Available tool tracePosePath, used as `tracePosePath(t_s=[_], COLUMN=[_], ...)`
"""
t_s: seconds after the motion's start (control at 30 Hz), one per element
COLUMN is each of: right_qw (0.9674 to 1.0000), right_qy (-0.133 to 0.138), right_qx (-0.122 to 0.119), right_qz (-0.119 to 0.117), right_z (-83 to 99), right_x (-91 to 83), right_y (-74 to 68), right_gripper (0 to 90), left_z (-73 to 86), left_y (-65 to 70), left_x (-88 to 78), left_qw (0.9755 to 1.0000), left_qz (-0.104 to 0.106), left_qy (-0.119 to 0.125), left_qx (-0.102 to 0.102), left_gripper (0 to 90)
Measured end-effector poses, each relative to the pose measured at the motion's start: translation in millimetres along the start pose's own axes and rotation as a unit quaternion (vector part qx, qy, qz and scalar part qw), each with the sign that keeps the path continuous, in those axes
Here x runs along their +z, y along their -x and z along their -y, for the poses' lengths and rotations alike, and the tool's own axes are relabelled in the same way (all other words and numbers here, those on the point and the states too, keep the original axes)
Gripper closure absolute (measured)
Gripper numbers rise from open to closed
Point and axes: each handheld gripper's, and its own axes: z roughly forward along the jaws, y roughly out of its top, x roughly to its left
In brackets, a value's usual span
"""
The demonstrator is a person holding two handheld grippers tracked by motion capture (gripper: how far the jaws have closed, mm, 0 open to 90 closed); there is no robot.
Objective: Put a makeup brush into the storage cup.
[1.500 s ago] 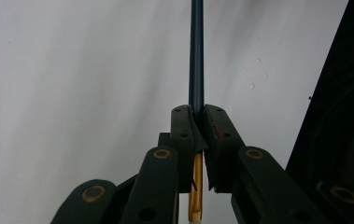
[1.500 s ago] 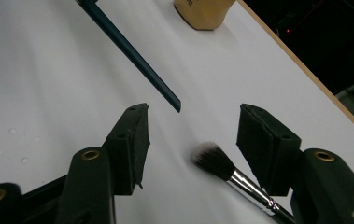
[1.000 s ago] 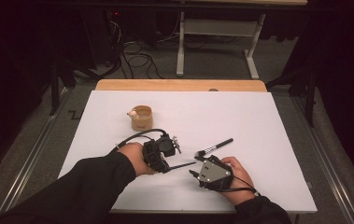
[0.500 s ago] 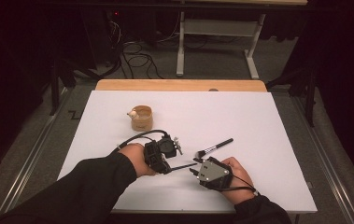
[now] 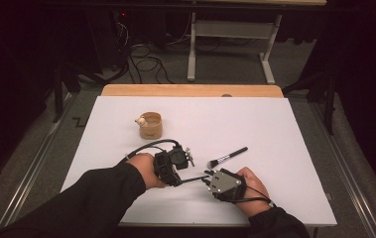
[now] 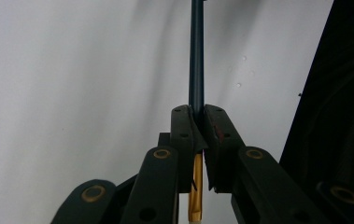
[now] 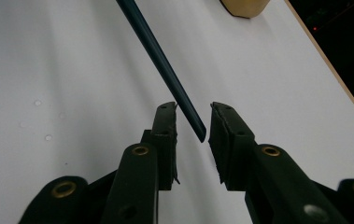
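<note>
Two tongs work one slim dark brush handle [image 6: 196, 51] above the desk [image 5: 284, 129]: my left tongs [image 6: 198, 126] clamp it steady while my right tongs [image 7: 193, 123], closing, bracket its free end untouched.

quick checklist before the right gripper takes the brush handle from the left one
1. Left gripper shut on the brush: ok.
2. Handle tip between the right gripper jaws: ok; they have just been closing.
3. Right pads pressing the handle: not ok, gaps on both sides.
4. Second brush lying apart from both grippers: ok.
5. Cup out of the way, farther up the table: ok.
6. Handle centred between the pads: cannot tell.
</note>
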Motion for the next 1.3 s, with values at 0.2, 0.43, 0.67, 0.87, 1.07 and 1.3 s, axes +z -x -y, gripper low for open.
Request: tracePosePath(t_s=[0.2,0.43,0.67,0.87,1.07,1.3], right_qw=[0.9999,1.0,0.9998,0.9996,0.9994,0.9988], right_qy=[-0.005,-0.002,-0.007,-0.01,-0.014,-0.016], right_qx=[-0.007,-0.006,-0.016,-0.024,-0.029,-0.041], right_qz=[-0.005,-0.002,-0.01,-0.009,-0.015,-0.023], right_z=[0.4,-0.7,-0.6,-0.8,-1.1,-1.9], right_x=[0.4,1.5,1.9,1.4,2.0,1.7], right_y=[0.8,-0.8,-0.9,-1.0,-1.6,-2.3], right_gripper=[76.0,77.3,79.6,80.4,82.3,84.3], left_z=[0.3,-0.7,-2.0,-2.0,-1.9,-0.7], left_y=[-0.1,0.7,0.9,0.9,0.3,-2.2], left_x=[-0.1,1.4,1.2,1.2,0.2,-3.2], left_qw=[1.0,1.0,1.0,1.0,0.9999,1.0], left_qz=[0.001,0.003,0.005,0.005,0.004,0.002], left_qy=[0.0,-0.002,-0.005,-0.004,-0.009,-0.004], left_qx=[0.001,0.002,0.002,0.001,0.002,0.0], left_gripper=[83.2,83.2,83.1,83.1,83.0,82.1])
